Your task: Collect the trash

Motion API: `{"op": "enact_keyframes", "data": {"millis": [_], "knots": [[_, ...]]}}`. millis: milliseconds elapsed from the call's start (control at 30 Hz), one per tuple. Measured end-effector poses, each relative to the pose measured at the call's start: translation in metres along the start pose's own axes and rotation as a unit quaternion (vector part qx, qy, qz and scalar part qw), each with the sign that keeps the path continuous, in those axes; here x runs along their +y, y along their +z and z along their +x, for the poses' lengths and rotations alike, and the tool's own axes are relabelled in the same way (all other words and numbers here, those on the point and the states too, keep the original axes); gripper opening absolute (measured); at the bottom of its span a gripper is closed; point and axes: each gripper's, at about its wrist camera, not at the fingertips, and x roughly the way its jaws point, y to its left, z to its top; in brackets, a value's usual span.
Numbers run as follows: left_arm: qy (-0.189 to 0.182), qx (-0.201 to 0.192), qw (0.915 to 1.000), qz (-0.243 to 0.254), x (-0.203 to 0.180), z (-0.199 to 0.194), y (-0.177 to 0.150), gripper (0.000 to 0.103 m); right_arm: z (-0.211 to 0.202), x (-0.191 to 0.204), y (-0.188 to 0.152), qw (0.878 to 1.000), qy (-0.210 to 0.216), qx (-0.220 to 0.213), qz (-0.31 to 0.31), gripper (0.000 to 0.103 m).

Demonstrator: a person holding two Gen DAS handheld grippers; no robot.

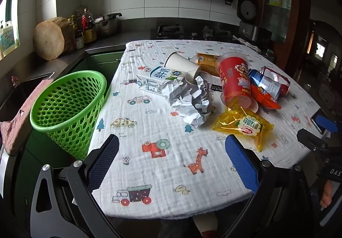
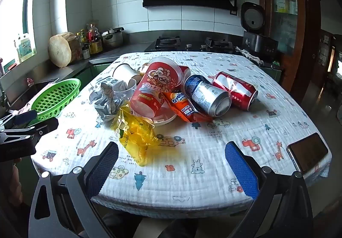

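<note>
A heap of trash lies mid-table: crumpled paper [image 1: 192, 99] [image 2: 105, 101], a milk carton [image 1: 156, 80], a white paper cup [image 1: 181, 63] [image 2: 125, 73], a red plastic cup [image 1: 235, 80] [image 2: 158, 88], a yellow wrapper [image 1: 243, 127] [image 2: 136, 133], an orange packet [image 1: 265, 99] [image 2: 183, 105], a blue can [image 2: 207, 95] and a red can [image 2: 235, 90]. A green mesh basket [image 1: 66, 107] [image 2: 55, 97] stands off the table's left edge. My left gripper [image 1: 172, 163] and right gripper [image 2: 171, 165] hover open over the near cloth, short of the heap, nothing between their fingers.
The table [image 1: 162, 174] wears a white cartoon-print cloth. A phone [image 2: 307, 152] lies at its right edge. Behind are a counter with bottles [image 1: 85, 26], a wooden block [image 1: 50, 39], a stove [image 2: 168, 42] and a rice cooker [image 2: 254, 31]. A pink cloth [image 1: 23, 116] hangs beside the basket.
</note>
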Motion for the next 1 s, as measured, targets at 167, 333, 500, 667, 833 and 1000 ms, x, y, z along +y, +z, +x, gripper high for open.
{"op": "enact_keyframes", "data": {"millis": [167,333,500,667,833,1000], "knots": [[-0.004,0.003,1.0000,-0.004,0.0001,0.0030,-0.0023,0.098,-0.0002,0.0014,-0.0011,1.000,0.003,-0.002,0.001,0.097],[-0.005,0.005,1.0000,-0.006,0.0024,0.0058,-0.0005,0.098,0.0013,0.0013,0.0012,1.000,0.003,0.000,0.001,0.097],[-0.002,0.003,1.0000,-0.002,0.0007,0.0034,-0.0001,0.098,0.0009,0.0010,0.0009,1.000,0.002,0.000,0.000,0.097],[0.000,0.001,1.0000,-0.002,0.0013,0.0017,0.0017,0.098,0.0007,0.0017,0.0026,1.000,0.004,-0.001,-0.001,0.097],[0.002,0.001,1.0000,0.000,0.0004,0.0020,0.0029,0.098,0.0003,0.0025,0.0031,1.000,0.006,-0.002,-0.001,0.097],[0.002,0.002,1.0000,0.001,-0.0007,0.0029,0.0033,0.098,0.0009,0.0041,0.0034,1.000,0.008,-0.001,-0.002,0.097]]}}
